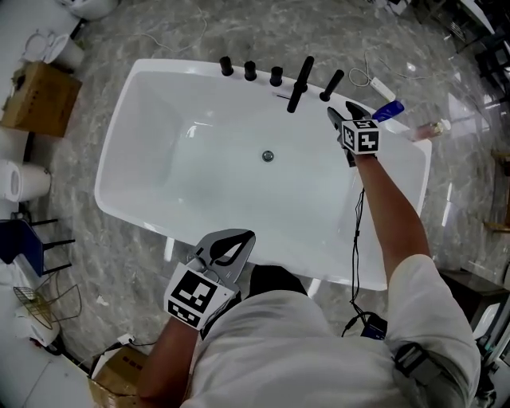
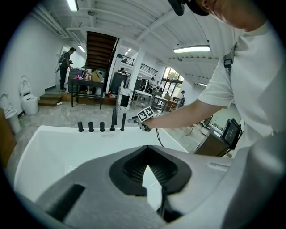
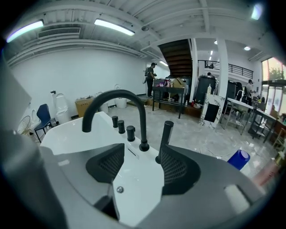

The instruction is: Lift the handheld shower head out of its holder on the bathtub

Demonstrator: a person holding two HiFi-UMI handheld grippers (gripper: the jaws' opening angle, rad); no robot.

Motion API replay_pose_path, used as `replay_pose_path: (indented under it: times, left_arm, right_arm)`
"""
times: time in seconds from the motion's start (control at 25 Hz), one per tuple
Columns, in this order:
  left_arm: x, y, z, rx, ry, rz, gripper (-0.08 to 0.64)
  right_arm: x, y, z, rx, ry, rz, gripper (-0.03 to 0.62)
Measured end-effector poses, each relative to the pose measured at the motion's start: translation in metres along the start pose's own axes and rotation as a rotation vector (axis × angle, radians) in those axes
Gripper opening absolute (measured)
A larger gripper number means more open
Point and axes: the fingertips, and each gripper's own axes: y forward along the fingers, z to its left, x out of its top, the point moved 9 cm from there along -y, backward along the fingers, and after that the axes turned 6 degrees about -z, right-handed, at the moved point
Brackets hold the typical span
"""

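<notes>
Bathtub (image 1: 175,68): white, freestanding, on grey marble floor (image 1: 119,24); drain (image 1: 268,156) in the middle of the basin.
Fixtures: a black row on the far rim; three knobs (image 1: 250,70) at left, then curved spout (image 1: 300,84), then handheld shower head (image 1: 332,85).
Shower head: upright in its holder on the far rim, at the right end of the row, just beside the spout; nothing grips it.
Right claw (image 1: 341,111): over the far right part of the tub, close to the shower head and pointing at it. Jaws wide apart, nothing between the pads.
Right gripper view: shower head (image 3: 166,138) stands just past the right-hand pad. Cannot tell whether they touch. Spout (image 3: 143,120) and knobs (image 3: 121,126) are to its left, drain (image 3: 119,189) is below.
Left claw (image 1: 247,237): at the near rim, well apart from the fixtures. Jaw tips together, holding nothing.
Left gripper view: claw (image 2: 146,150) shut over the white tub; shower head (image 2: 124,121) far off on the rim.
Extras: blue bottle (image 1: 388,111) on the floor behind the far right corner; cardboard box (image 1: 40,96) left of the tub.
</notes>
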Motion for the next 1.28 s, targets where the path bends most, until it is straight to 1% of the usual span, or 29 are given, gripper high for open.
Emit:
replay_pose_path:
  times: [0.16, 0.28, 0.44, 0.64, 0.84, 0.96, 1.28]
  left_arm:
    - [0.001, 0.013, 0.007, -0.004, -0.018, 0.018, 0.006]
    - [-0.003, 0.023, 0.011, -0.013, -0.018, 0.028, 0.006]
    - [-0.009, 0.03, 0.018, -0.023, -0.036, 0.051, 0.006]
    - [-0.018, 0.038, 0.028, -0.029, -0.056, 0.064, 0.006]
    - [-0.028, 0.038, 0.037, -0.026, -0.075, 0.068, 0.006]
    - [-0.033, 0.037, 0.041, -0.024, -0.09, 0.073, 0.006]
    - [-0.043, 0.037, 0.044, -0.022, -0.112, 0.079, 0.006]
  right_arm:
    - [-0.001, 0.03, -0.022, -0.026, 0.018, 0.009, 0.267]
    - [-0.003, 0.048, -0.037, -0.044, 0.03, 0.011, 0.267]
    - [-0.002, 0.069, -0.05, -0.062, 0.037, 0.013, 0.267]
    - [-0.002, 0.095, -0.06, -0.077, 0.042, 0.021, 0.268]
    - [-0.004, 0.114, -0.068, -0.103, 0.091, 0.023, 0.272]
    - [-0.001, 0.12, -0.071, -0.12, 0.104, 0.026, 0.27]
    - [0.004, 0.142, -0.068, -0.125, 0.118, 0.024, 0.255]
